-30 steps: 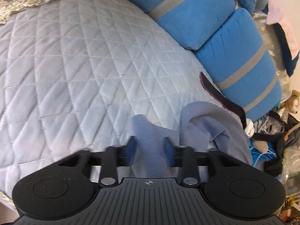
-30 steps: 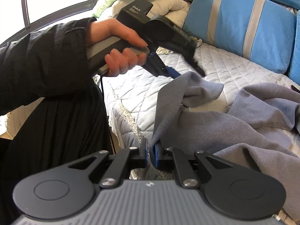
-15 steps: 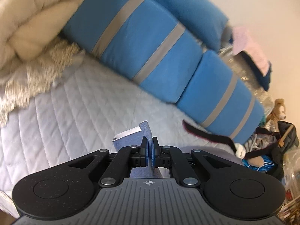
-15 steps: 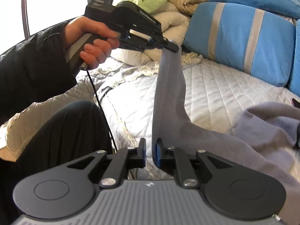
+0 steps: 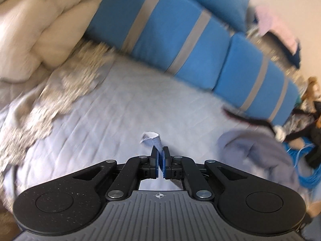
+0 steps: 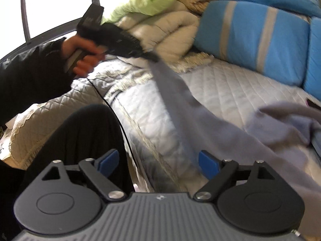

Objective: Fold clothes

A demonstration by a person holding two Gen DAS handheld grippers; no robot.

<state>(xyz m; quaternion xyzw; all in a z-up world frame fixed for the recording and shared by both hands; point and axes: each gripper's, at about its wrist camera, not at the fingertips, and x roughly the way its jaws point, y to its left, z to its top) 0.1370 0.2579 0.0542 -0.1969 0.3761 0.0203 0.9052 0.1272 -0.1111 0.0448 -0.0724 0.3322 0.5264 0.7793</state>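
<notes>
A grey-blue garment (image 6: 230,132) lies partly on the quilted bed (image 6: 230,86) and stretches up in a taut strip to my left gripper (image 6: 154,59), held above the bed. In the left wrist view my left gripper (image 5: 160,161) is shut on a small corner of the garment (image 5: 152,139); the rest of the garment (image 5: 256,152) is heaped at the right. My right gripper (image 6: 158,163) is open and empty near the bed's front edge, with the cloth passing just past its right fingertip (image 6: 207,163).
Blue cushions with grey stripes (image 5: 180,36) line the bed's far side. Cream and green duvets (image 6: 160,10) are piled at the head. A black strap (image 5: 246,118) lies by the cushions. Clutter and a soft toy (image 5: 313,88) are at the far right. The person's dark-clothed leg (image 6: 80,136) is beside the bed.
My right gripper has opened and let go of the garment. My left gripper, shut on the corner, has lifted and swung left, pulling the cloth into a taut strip.
</notes>
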